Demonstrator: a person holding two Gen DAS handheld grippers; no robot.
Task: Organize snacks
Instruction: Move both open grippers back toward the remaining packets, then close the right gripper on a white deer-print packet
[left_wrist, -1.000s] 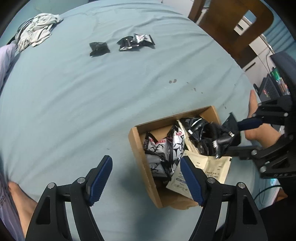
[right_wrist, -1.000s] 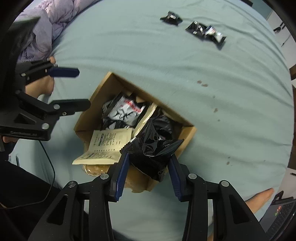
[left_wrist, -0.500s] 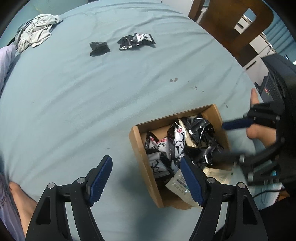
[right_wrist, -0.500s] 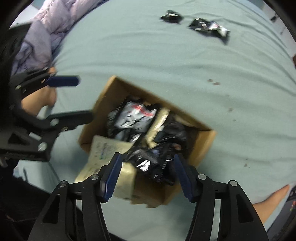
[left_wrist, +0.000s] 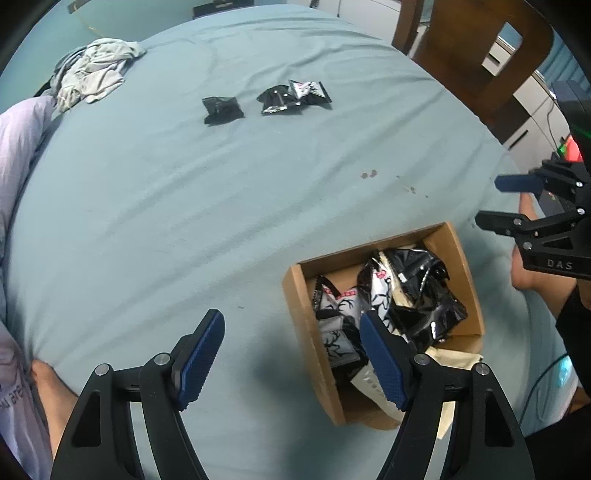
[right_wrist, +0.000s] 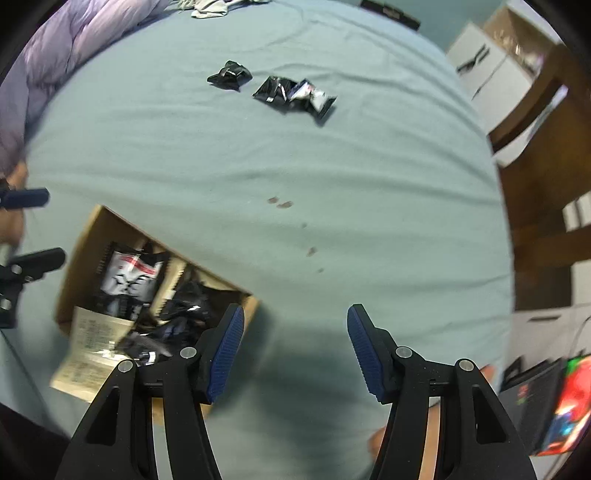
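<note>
Upper centre of the bed, loose snack packets wait; right tool, freshly opened and empty, should approach low, left tool open, idle.

The right gripper is hovering open and empty over the pale blue bedsheet, just right of the brown cardboard box holding black-and-white snack packets.

Even soft light, fisheye-bent edges; right wrist view seems motion-blurred.
</note>
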